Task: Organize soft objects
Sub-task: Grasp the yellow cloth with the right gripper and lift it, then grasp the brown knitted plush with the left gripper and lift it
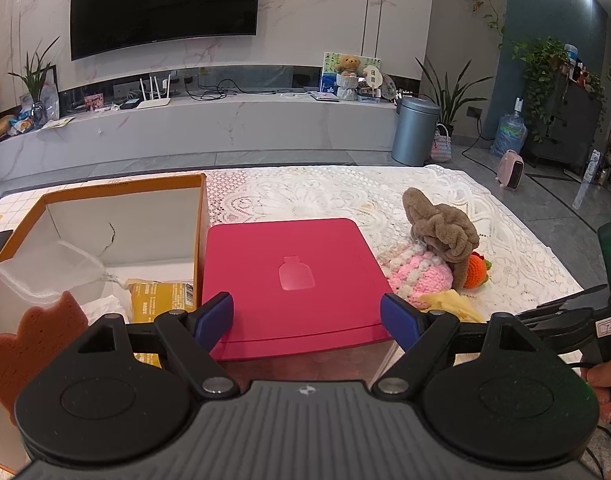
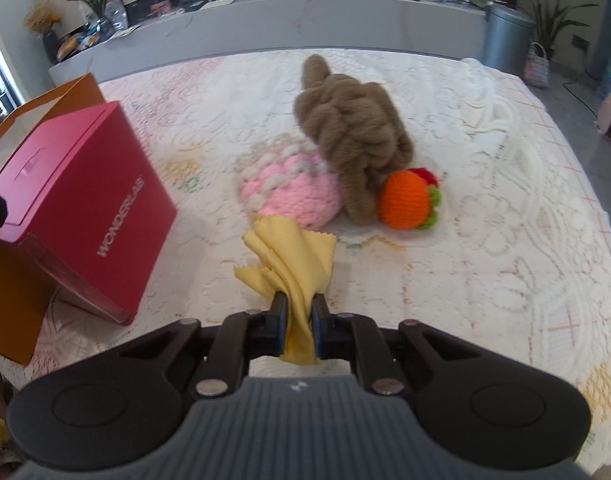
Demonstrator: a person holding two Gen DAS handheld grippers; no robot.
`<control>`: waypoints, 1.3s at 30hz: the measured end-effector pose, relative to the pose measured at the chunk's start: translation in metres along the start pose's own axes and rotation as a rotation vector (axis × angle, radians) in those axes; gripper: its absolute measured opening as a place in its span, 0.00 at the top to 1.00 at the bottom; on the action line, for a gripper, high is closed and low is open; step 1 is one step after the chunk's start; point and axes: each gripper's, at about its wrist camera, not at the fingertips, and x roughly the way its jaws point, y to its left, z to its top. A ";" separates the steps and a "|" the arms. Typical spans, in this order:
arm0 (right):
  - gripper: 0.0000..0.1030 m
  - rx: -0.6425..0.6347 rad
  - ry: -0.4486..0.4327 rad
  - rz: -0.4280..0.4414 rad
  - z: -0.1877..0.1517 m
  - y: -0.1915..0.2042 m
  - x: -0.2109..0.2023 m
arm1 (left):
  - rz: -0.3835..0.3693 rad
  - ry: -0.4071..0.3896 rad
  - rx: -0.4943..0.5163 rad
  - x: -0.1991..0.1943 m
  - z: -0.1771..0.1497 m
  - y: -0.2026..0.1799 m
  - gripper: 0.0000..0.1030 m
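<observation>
My right tongs [image 2: 298, 312] are pinching the yellow cloth [image 2: 291, 264]. It hangs out in front of them, long way pointing ahead, just above the tabletop [image 2: 485, 240]. I think it goes in the orange box [image 1: 105, 216], which sits off to the left, past the red box [image 2: 77, 208]. So I must lift over that red box. My left tongs [image 1: 307, 318] are spread wide and empty, above the red box. The pink, brown and orange toys lie ahead, close together.
</observation>
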 end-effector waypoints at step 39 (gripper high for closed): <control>0.89 0.367 -0.275 0.146 -0.013 -0.105 -0.081 | -0.085 0.167 0.054 0.091 0.072 -0.122 0.06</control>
